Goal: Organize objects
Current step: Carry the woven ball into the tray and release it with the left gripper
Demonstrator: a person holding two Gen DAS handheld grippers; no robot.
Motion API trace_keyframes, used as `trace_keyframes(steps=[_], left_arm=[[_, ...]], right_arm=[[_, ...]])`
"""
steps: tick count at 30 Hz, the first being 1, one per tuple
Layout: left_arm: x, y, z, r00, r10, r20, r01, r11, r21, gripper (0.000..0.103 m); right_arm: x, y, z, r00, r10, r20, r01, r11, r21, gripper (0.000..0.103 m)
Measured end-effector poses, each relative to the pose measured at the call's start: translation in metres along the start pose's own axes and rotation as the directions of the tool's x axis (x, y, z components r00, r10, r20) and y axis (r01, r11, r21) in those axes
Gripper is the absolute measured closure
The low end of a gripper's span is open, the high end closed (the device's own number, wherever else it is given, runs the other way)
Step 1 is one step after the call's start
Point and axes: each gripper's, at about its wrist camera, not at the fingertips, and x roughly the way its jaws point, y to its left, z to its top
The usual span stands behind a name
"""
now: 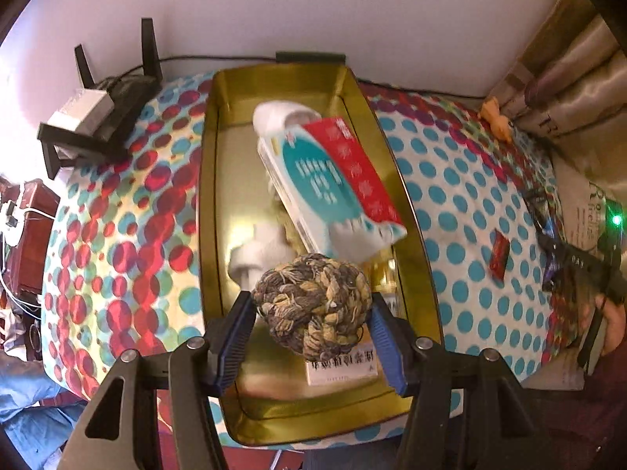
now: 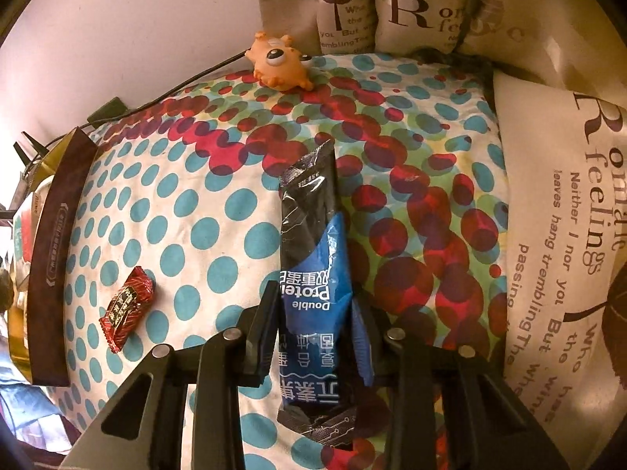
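Left wrist view: left gripper (image 1: 311,313) clamps a rope ball (image 1: 311,305) over the near end of the gold tin (image 1: 207,203); a boxed tube (image 1: 333,180) lies inside at 12 o'clock. Right wrist view: right gripper (image 2: 315,309) is closed on a protein sachet (image 2: 311,235) lying on the dotted cloth (image 2: 196,215); a red candy (image 2: 126,309) at 9 o'clock, an orange toy (image 2: 280,63) at 12.

- Your left gripper (image 1: 311,313) points steeply down, its blue pads (image 1: 235,337) set wide on either side of a knotted rope ball (image 1: 313,305) and touching it.
- Your right gripper (image 2: 315,313) also points steeply down, its jaws closed tight on a black-and-blue snack packet (image 2: 313,258) lying on the bed (image 2: 196,203).
- Your right hand (image 1: 613,323) shows at the left camera's right edge.
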Motion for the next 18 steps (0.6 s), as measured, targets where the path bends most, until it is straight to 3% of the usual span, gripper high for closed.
trace_keyframes(steps=[8,12,18], left_arm=[[0.001,-0.005,-0.014,0.998,-0.051,-0.046,0.053,0.998,0.031,0.042],[-0.009,-0.002,-0.013,0.996,-0.08,-0.038,0.081,0.997,0.017,0.034],[-0.024,0.011,-0.007,0.997,-0.075,-0.003,0.074,0.997,-0.03,0.033]], right_arm=[[0.003,0.0,0.002,1.0,0.001,-0.006,-0.001,1.0,0.022,0.069],[0.005,0.004,0.003,1.0,-0.018,-0.005,0.019,1.0,0.017,0.067],[0.007,0.009,0.003,0.999,-0.046,-0.007,0.046,0.999,-0.013,0.072]])
